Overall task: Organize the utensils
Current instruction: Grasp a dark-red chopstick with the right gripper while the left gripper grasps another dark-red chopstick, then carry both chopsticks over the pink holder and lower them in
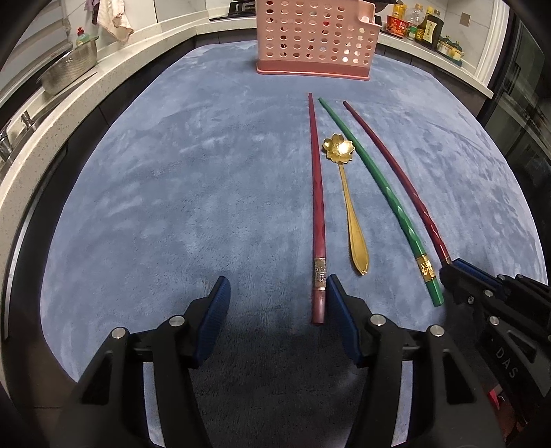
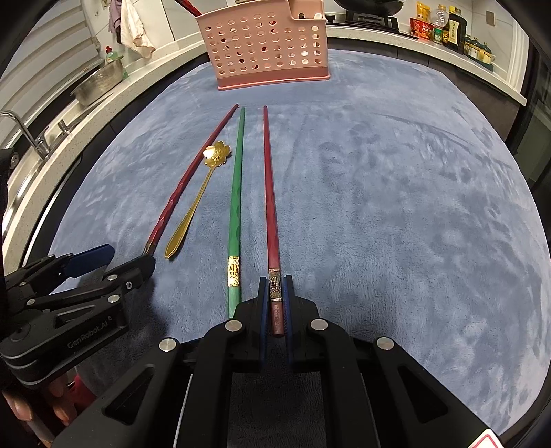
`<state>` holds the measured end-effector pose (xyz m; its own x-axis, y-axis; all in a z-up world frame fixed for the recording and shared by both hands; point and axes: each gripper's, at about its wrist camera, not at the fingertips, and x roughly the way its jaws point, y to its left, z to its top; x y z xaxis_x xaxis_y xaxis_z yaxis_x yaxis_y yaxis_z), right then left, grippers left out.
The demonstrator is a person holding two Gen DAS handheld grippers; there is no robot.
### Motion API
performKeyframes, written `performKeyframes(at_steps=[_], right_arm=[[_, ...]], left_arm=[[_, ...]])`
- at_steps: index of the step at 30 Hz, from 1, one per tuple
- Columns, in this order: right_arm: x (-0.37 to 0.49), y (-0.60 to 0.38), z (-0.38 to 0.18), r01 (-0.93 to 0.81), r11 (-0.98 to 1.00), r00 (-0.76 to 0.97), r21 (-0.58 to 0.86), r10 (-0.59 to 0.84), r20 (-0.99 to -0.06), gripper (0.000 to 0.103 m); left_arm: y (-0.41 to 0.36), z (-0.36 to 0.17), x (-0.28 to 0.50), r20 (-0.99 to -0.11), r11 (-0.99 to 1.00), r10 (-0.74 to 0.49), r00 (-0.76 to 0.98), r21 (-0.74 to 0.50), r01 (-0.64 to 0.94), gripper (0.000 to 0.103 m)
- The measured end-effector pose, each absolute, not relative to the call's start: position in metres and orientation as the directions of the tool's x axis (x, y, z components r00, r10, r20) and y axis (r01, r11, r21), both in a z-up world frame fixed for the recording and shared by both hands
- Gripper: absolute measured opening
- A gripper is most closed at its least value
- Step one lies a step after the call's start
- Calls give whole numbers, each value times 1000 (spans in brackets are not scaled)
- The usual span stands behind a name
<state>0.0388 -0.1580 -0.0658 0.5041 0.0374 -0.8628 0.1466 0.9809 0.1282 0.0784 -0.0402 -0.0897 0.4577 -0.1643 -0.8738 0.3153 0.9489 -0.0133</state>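
Blue plush cloth [image 1: 172,189] covers the tabletop, wrinkled and brushed in patches. Pale stone counter [image 1: 41,144] wraps around it: faucet [image 2: 24,131] and steel colander [image 1: 69,67] on the left side, cloth [image 1: 113,17] hanging on the wall, sauce bottles [image 1: 418,26] far right.

Utensils lie in a row, tips pointing away toward the basket: left red chopstick [image 1: 316,193], gold spoon [image 1: 347,203] with flower-shaped bowl, green chopstick [image 1: 378,193], right red chopstick [image 2: 270,200]. All three chopsticks have gold bands near the handle ends. Spoon sits between the left red and green ones, apart from both.

Left tongs [image 1: 277,299] spread wide, holding nothing, right pad just beside the left red chopstick's handle end. Right tongs [image 2: 275,293] pressed together, pinching the right red chopstick at its gold band.

Pink perforated basket [image 1: 315,38] stands upright at the far end of the cloth, some utensils already inside.
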Motion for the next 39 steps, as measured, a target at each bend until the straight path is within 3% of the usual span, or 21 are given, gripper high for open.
performKeyframes(at_steps=[6,13,19,27,39], right_arm=[[39,-158,-66,146,981,504,128,37,-863,8],[39,-158,-66,146,981,504,128,38,-863,8],[39,-159,-66,147,980,502,133,42,-864,7],[34,-164,-58,169,975,510,146,41,-859,7],[29,-183,2,196,960,619,200,37,-784,7]], left_arm=[[-40,-91,80,-870,950,-179,460,-31,310,48],[-39,-90,80,-863,944,-202,462,-46,326,24],[-36,-88,81,-862,942,-217,457,-63,328,11],[-32,-77,81,-854,943,-235,464,-86,321,9],[-24,-9,82,-771,940,-288,569,-115,320,7]])
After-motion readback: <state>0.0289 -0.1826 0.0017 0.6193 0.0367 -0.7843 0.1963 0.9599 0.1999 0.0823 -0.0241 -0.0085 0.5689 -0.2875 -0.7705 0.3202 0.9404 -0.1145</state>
